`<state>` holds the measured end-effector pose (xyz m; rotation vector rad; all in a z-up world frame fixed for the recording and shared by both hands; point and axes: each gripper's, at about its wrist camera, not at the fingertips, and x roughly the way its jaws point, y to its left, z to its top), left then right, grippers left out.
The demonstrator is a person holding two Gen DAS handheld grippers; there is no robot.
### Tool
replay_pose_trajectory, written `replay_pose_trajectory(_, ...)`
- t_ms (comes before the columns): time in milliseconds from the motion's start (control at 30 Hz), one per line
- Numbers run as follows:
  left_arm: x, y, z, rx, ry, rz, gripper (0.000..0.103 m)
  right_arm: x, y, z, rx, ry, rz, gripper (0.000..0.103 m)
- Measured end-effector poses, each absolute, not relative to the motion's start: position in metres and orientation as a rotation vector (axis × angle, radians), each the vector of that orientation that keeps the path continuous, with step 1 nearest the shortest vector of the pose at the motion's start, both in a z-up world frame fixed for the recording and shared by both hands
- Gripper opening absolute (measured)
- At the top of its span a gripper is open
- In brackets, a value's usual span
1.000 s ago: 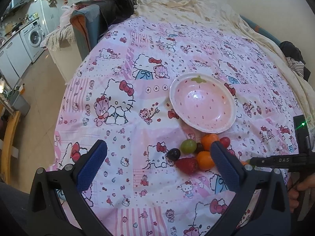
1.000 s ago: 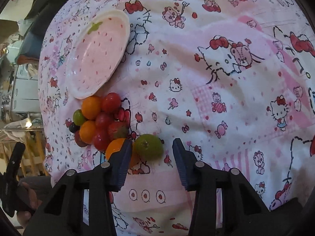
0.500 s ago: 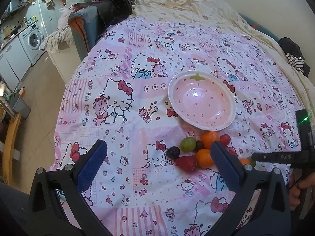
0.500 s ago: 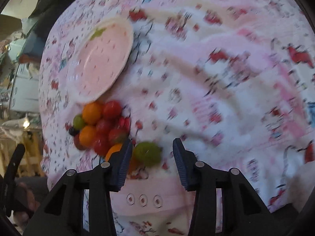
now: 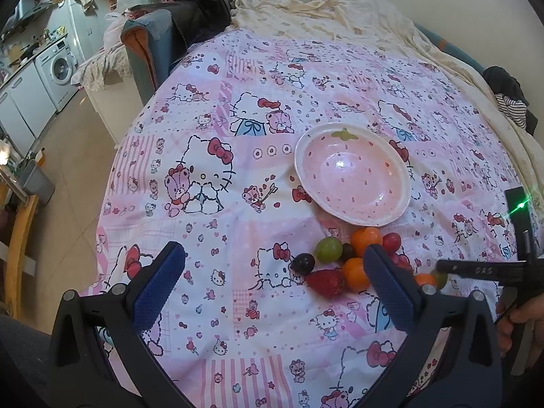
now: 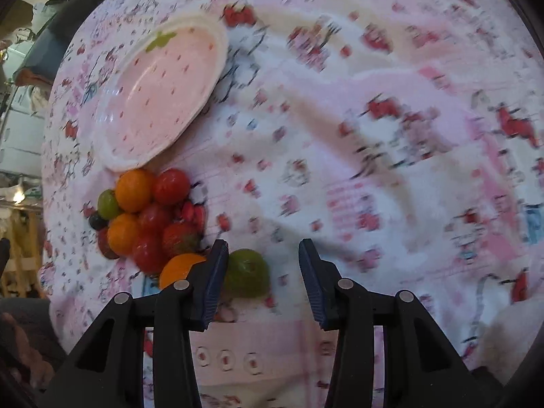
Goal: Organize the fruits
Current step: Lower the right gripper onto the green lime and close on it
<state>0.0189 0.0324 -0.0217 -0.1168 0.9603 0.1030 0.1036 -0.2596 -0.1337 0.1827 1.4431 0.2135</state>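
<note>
A pink strawberry-pattern bowl [image 5: 352, 183] lies empty on the Hello Kitty bedspread; it also shows in the right wrist view [image 6: 159, 97]. A cluster of small fruits [image 5: 343, 263] lies just in front of it: orange, red, green and dark pieces [image 6: 149, 217]. My right gripper [image 6: 260, 282] is open, low over the cloth. A green fruit [image 6: 246, 273] sits between its jaws, against the left finger, with an orange fruit [image 6: 178, 268] just outside it. My left gripper [image 5: 272, 285] is wide open and empty, above the bedspread near the cluster.
The bed's left edge [image 5: 112, 156] drops to a tiled floor. A blue-grey chair with dark clothes [image 5: 163, 34] stands at the far left corner. A cream sheet [image 5: 340, 10] covers the far side. Dark clothing [image 5: 506, 91] lies at the right edge.
My right gripper has dropped and moved forward, so the green fruit now lies between its jaws. The left gripper has barely moved.
</note>
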Motion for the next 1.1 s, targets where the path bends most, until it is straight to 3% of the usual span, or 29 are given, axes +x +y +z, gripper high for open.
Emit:
replay_pose_trajectory(233, 0.021, 0.029, -0.020, -0.119, 0.959, 0.095, 0.103, 0.106, -0.289, -0.117, 0.280, 1.373, 0.182, 0.046)
replay_pose_trajectory(433, 0.020, 0.027, -0.021, -0.115, 0.965, 0.091, 0.103, 0.099, -0.278, -0.137, 0.338, 1.471, 0.241, 0.047)
replay_pose_trajectory(533, 0.020, 0.028, -0.021, -0.117, 0.963, 0.093, 0.103, 0.100, -0.268, -0.142, 0.261, 1.483, 0.233, 0.044)
replay_pose_trajectory(700, 0.020, 0.027, -0.023, -0.108, 0.967, 0.093, 0.103, 0.099, -0.262, -0.143, 0.219, 1.472, 0.237, 0.029)
replay_pose_trajectory(1100, 0.025, -0.011, -0.055, -0.055, 1.138, -0.024, 0.103, 0.095, -0.302, -0.091, 0.479, 1.277, 0.308, 0.028)
